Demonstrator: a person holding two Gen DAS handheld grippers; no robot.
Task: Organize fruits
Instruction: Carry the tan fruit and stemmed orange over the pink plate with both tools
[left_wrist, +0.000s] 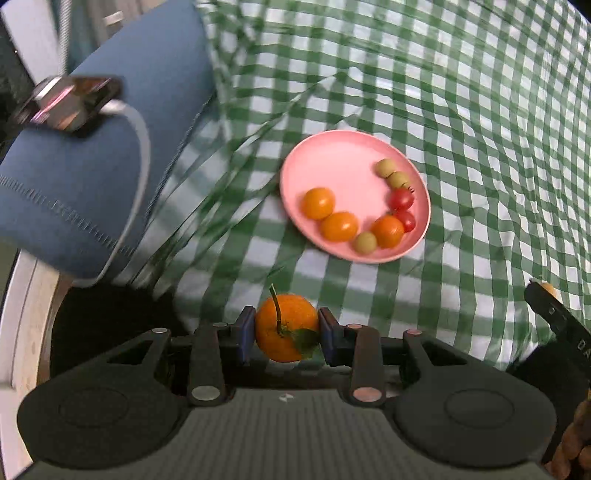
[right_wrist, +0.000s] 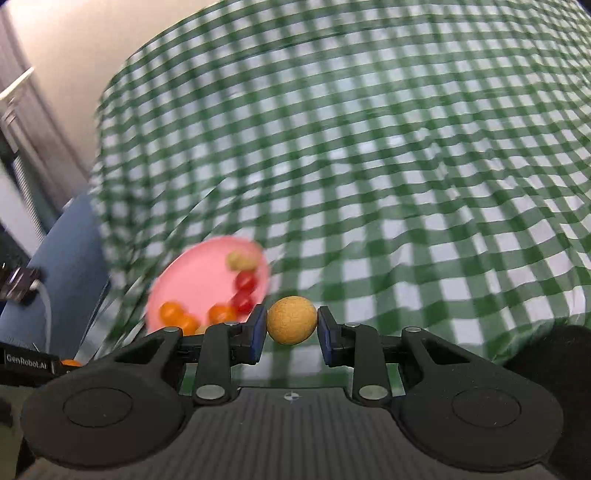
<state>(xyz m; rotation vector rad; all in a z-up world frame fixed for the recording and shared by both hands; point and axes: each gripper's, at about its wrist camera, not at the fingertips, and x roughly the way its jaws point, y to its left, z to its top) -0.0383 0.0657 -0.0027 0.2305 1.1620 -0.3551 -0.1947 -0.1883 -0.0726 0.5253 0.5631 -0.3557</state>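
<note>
- Between the blue pads of our left gripper (left_wrist: 287, 332) we pinch an orange (left_wrist: 282, 326) with stem and leaf, held above the checked cloth (left_wrist: 461, 110), near the pink plate (left_wrist: 332, 162).
- Our right gripper (right_wrist: 291, 325) clamps a tan round fruit (right_wrist: 291, 325) between its jaws.
- On the plate lie three small oranges, two red tomatoes and three greenish fruits.
- Left of the plate sits a blue cushion (left_wrist: 110, 166).

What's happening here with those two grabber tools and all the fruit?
A person is sorting fruit with two handheld grippers. The left gripper holds an orange with stem and leaf; the right gripper holds a rough tan round fruit. A pink plate on the green checked cloth already carries several small fruits.
</note>
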